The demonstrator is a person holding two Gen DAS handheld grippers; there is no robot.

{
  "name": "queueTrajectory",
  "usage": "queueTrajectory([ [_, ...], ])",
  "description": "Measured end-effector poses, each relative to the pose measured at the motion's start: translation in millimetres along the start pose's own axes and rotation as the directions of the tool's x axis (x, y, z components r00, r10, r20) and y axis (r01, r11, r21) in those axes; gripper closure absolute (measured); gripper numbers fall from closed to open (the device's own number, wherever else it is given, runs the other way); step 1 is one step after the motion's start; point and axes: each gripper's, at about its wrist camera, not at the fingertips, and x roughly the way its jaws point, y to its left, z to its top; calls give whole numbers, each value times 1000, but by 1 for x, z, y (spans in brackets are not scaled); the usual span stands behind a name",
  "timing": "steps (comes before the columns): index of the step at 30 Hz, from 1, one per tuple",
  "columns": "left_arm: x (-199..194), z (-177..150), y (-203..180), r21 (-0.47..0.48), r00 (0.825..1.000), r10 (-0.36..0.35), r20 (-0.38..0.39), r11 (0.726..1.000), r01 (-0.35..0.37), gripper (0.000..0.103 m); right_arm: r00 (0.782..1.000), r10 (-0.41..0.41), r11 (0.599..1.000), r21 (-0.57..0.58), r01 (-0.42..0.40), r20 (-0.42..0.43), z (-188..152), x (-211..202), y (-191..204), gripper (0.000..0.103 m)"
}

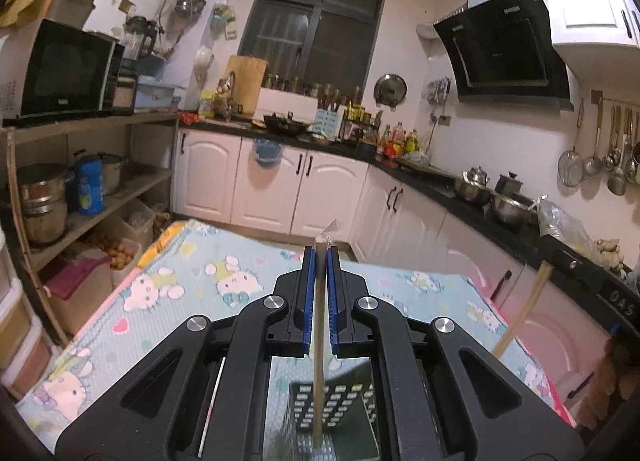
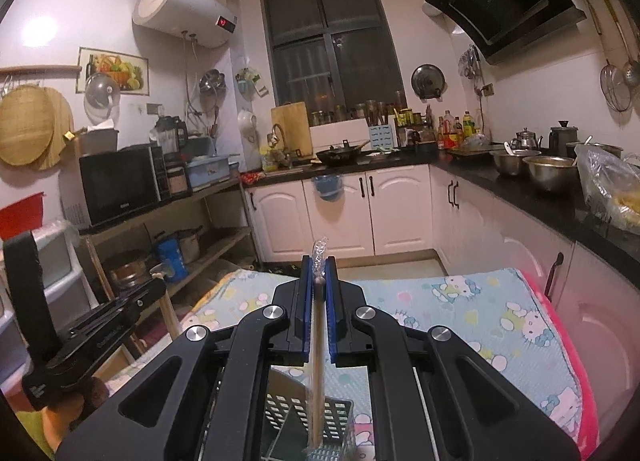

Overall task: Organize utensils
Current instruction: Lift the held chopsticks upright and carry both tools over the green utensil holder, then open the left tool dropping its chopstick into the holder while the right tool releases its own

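My left gripper (image 1: 320,257) is shut on a wooden chopstick in clear plastic wrap (image 1: 319,361). The stick hangs down between the blue pads towards a black perforated utensil holder (image 1: 332,409) below. My right gripper (image 2: 319,265) is shut on another wrapped wooden chopstick (image 2: 316,373), whose lower end sits over or in the same black holder (image 2: 320,421). Both grippers are held above a table covered with a Hello Kitty cloth (image 1: 192,285). The right gripper's chopstick (image 1: 520,313) shows at the right of the left wrist view. The left gripper's body (image 2: 80,337) shows at the left of the right wrist view.
White cabinets and a black counter with pots and bowls (image 2: 536,165) run along the back and right. A wooden shelf with a microwave (image 1: 64,69) and pots stands at the left. Hanging ladles (image 1: 600,153) are on the right wall.
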Motion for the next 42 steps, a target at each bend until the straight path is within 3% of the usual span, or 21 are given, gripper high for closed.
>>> queueTrajectory([
  [9, -7, -22, 11, -24, 999, -10, -54, 1000, 8, 101, 997, -3, 999, 51, 6, -71, -39, 20, -6, 97],
  [18, -13, -25, 18, -50, 997, -15, -78, 999, 12, 101, 994, -3, 999, 43, 8, -109, -58, 10, -4, 95],
  [22, -14, -28, 24, -70, 994, -18, -106, 997, 11, 88, 993, -6, 999, 53, 12, -116, -60, 1, -7, 94],
  [37, -32, -34, 28, -91, 986, -27, -163, 996, 12, 71, 985, -9, 997, 72, 22, -173, -68, -23, -11, 74],
  [42, -37, -37, 29, -96, 983, -34, -179, 995, 17, 57, 984, -10, 998, 65, 21, -177, -69, -34, -9, 66],
])
